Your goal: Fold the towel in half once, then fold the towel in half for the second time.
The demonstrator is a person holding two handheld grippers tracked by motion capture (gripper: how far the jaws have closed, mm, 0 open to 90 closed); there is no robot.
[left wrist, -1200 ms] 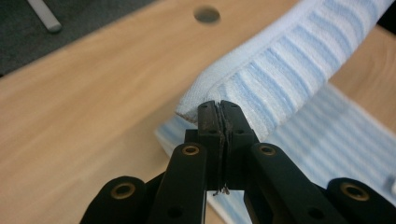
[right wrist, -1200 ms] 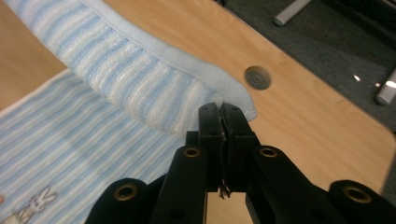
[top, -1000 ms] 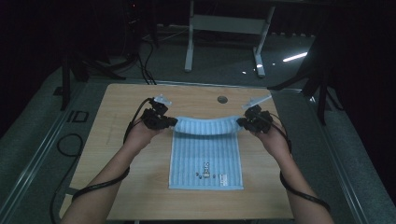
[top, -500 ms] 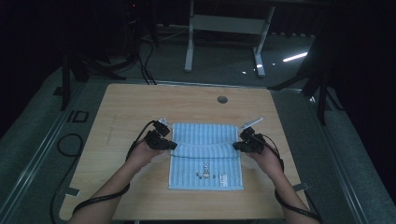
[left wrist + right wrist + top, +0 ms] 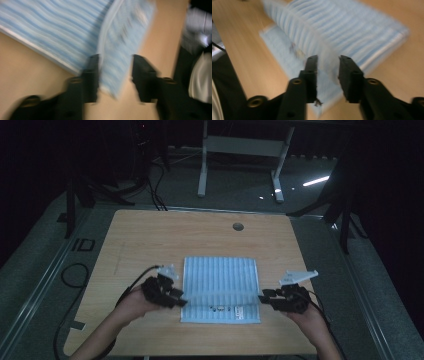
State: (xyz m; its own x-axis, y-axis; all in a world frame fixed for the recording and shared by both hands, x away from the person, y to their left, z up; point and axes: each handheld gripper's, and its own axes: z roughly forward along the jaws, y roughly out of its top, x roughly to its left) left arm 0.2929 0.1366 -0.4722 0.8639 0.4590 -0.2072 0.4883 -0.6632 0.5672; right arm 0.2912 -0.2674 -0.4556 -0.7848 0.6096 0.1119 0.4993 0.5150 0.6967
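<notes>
A light blue striped cloth (image 5: 220, 280) lies folded on the wooden table (image 5: 150, 235), its upper layer stopping just short of the near edge, where a printed strip shows. My left gripper (image 5: 181, 301) is at the cloth's near left corner. In the left gripper view its jaws stand open (image 5: 113, 75) with the cloth's (image 5: 62, 30) folded edge loose between them. My right gripper (image 5: 262, 298) is at the near right corner. Its jaws (image 5: 328, 75) are apart, with the blurred edge of the cloth (image 5: 352, 27) in the gap.
A round cable hole (image 5: 238, 226) sits near the table's far edge. A white desk frame (image 5: 240, 145) stands on the floor beyond. A black cable (image 5: 75, 270) loops on the floor at the left.
Both grippers brought the cloth's far edge toward the person and down, folding it over onto itself. They now sit low at the near corners with their jaws apart.
</notes>
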